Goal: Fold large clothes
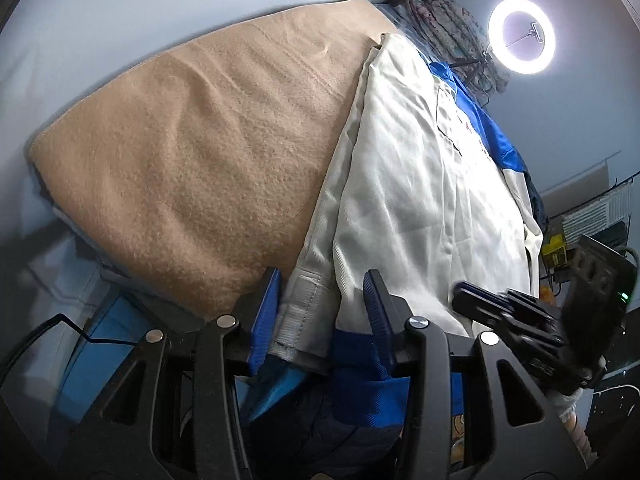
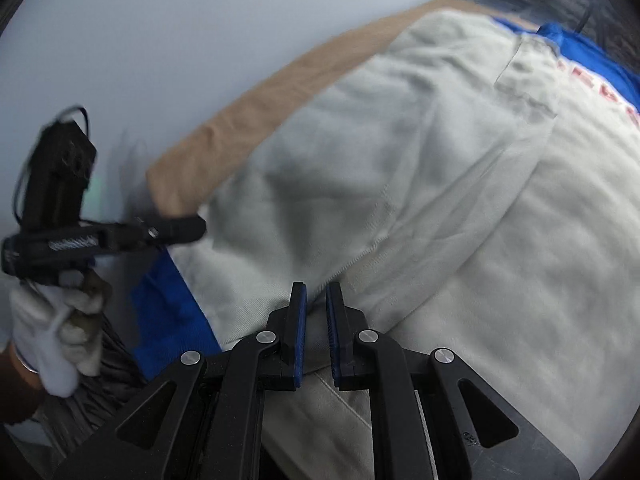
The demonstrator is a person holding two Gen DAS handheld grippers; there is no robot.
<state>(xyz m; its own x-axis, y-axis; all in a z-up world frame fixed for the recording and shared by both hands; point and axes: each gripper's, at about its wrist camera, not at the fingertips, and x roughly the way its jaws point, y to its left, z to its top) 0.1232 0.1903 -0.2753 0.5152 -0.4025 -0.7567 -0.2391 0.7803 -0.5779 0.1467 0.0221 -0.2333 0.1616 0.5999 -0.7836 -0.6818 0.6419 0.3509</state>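
Note:
A large cream jacket (image 1: 420,184) with blue trim and red lettering lies along the right side of a tan blanket (image 1: 192,152). My left gripper (image 1: 322,284) is open, its blue pads either side of the jacket's grey hem. The right gripper shows at the right of the left wrist view (image 1: 480,300). In the right wrist view the jacket (image 2: 440,184) fills the frame. My right gripper (image 2: 317,296) has its pads a narrow gap apart around a fold of the cream cloth. The left gripper (image 2: 188,228), held by a white-gloved hand, reaches the jacket's blue edge (image 2: 168,300).
A lit ring light (image 1: 522,36) stands at the far end beside a dark patterned cloth (image 1: 448,16). A pale wall (image 2: 160,60) runs behind the blanket. Shelving and a yellow box (image 1: 556,248) are at the right.

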